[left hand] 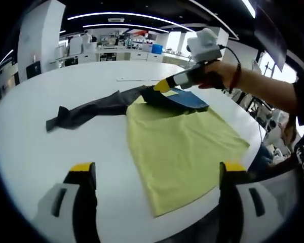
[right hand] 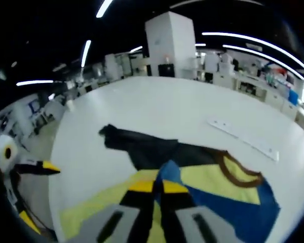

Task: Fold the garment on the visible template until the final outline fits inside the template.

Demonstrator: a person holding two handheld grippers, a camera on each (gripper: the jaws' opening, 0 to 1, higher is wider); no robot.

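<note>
We have the garment spread on the white table, filling the centre and right of the left gripper view. Its yellow body lies flat, one dark sleeve trailing toward the left of the frame. No template outline is plain to us in either view.

Our right tongs, seen near the upper middle of the left gripper view, are clenched on a blue part of the garment near the collar. We judge that we hold it there to carry it over the yellow body as a fold. In the right gripper view those tongs rise at the bottom centre, yellow tips together on the cloth.

Our left tongs stand released at the bottom of their view, jaws wide apart over the near hem, probably ready to pin or smooth it.
</note>
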